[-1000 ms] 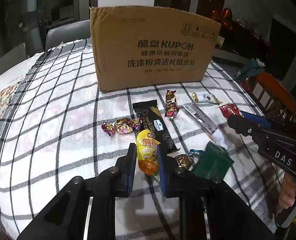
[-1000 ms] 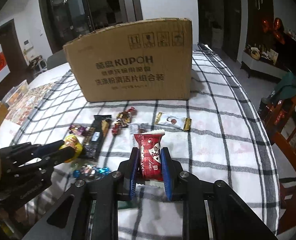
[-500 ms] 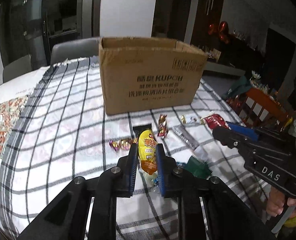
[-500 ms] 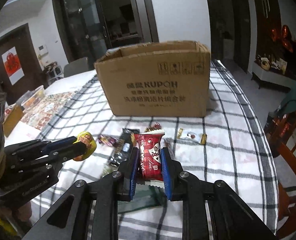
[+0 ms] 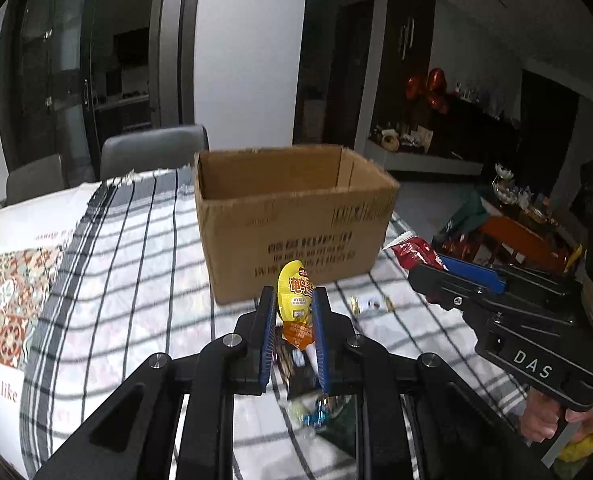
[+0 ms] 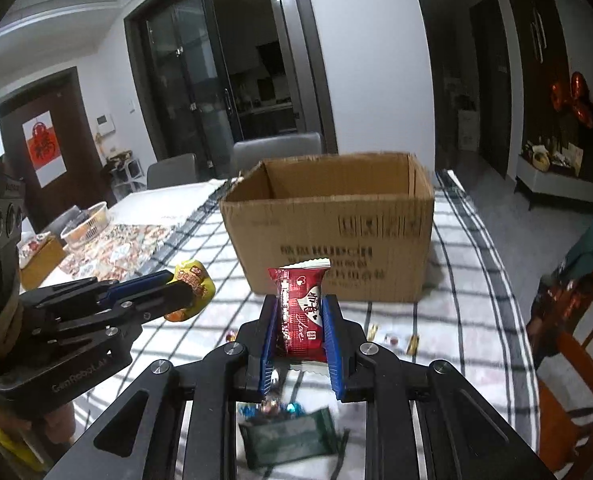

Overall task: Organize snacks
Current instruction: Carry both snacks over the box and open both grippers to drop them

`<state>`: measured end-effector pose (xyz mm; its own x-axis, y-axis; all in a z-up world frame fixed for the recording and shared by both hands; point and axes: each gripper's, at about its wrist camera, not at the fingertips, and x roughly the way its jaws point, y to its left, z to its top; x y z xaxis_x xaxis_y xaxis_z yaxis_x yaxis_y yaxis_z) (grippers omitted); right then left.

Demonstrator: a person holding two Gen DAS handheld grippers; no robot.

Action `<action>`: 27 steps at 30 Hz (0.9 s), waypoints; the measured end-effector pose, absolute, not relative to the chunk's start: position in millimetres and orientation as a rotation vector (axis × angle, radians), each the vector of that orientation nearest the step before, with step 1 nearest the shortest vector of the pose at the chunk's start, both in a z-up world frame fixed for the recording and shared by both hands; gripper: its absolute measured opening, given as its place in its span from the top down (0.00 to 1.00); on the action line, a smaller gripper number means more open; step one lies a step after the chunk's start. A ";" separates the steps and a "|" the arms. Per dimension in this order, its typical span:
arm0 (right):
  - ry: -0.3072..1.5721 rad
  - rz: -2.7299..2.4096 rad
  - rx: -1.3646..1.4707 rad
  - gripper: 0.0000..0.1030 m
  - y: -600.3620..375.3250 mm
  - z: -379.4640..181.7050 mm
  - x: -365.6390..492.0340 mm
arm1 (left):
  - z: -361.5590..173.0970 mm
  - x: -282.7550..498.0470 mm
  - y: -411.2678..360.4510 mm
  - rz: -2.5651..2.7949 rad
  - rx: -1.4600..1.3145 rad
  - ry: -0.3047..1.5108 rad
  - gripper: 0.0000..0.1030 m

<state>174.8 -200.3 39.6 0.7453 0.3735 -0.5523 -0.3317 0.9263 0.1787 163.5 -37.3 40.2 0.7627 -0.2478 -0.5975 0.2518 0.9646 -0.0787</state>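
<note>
An open cardboard box (image 5: 296,220) stands on the checked tablecloth; it also shows in the right wrist view (image 6: 328,236). My left gripper (image 5: 294,300) is shut on a yellow snack packet (image 5: 296,300) and holds it raised in front of the box. My right gripper (image 6: 300,312) is shut on a red snack packet (image 6: 301,316), also raised before the box. In the left wrist view the right gripper (image 5: 428,272) shows at right with the red packet (image 5: 412,250). In the right wrist view the left gripper (image 6: 184,292) holds the yellow packet (image 6: 192,284) at left.
Loose snacks lie on the cloth below: a green packet (image 6: 288,440), wrapped candies (image 5: 316,412), a small white-gold sweet (image 6: 392,340). Grey chairs (image 5: 152,156) stand behind the table. An orange wooden chair (image 6: 576,332) is at the right edge. A basket (image 6: 84,224) sits far left.
Both grippers have risen with their packets, so the box's open top now shows. The snacks on the cloth have dropped lower in both views.
</note>
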 end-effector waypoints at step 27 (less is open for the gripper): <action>0.568 0.350 0.012 0.78 -200.0 91.6 305.5 | 95.1 287.9 -42.5 -0.280 0.067 0.578 0.82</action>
